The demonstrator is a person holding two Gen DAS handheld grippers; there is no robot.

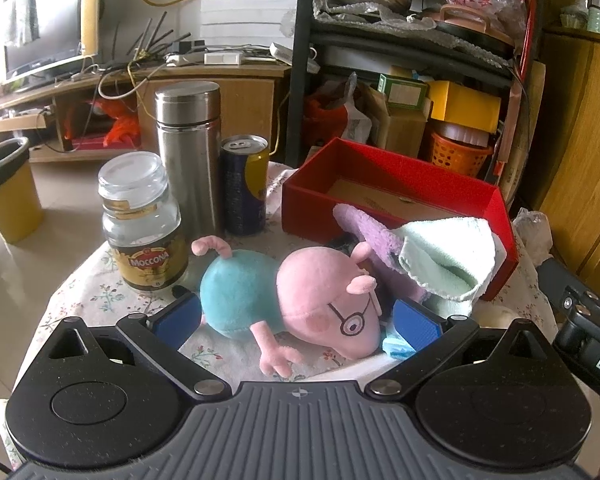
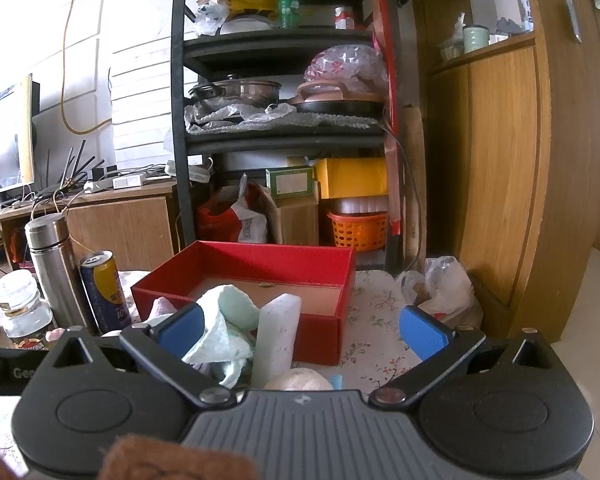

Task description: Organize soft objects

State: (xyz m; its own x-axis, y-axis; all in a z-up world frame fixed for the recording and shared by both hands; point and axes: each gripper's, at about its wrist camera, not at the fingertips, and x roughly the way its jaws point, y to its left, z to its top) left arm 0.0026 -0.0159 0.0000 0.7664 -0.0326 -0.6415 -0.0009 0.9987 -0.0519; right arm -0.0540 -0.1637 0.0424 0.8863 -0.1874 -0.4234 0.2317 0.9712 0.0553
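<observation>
The left gripper (image 1: pixel 296 316) stands wide open low in the left wrist view, its blue pads on either side of the pig plush toy (image 1: pixel 296 300), which lies on its side on the floral tabletop (image 1: pixel 100 292) at the centre of the frame. Nothing is held yet. To do this grasp well, I judge the pads should close across the toy's turquoise body and pink head together, squeezing enough that the stuffing does not slip out, then lift clear of the jar before carrying it to the red box (image 1: pixel 384 168) at centre right.

The right gripper (image 2: pixel 302 326) is also spread wide and empty, low in its view; its left pad sits just beside the mint cloth (image 2: pixel 224 332), in front of the box.

Counted: one plush toy, one mint cloth, one purple cloth (image 1: pixel 376 236) under it, one red box, still bare inside. Hard things at the left: one coffee jar (image 1: pixel 144 224), one steel flask (image 1: pixel 190 152), one drink can (image 1: pixel 245 184).
</observation>
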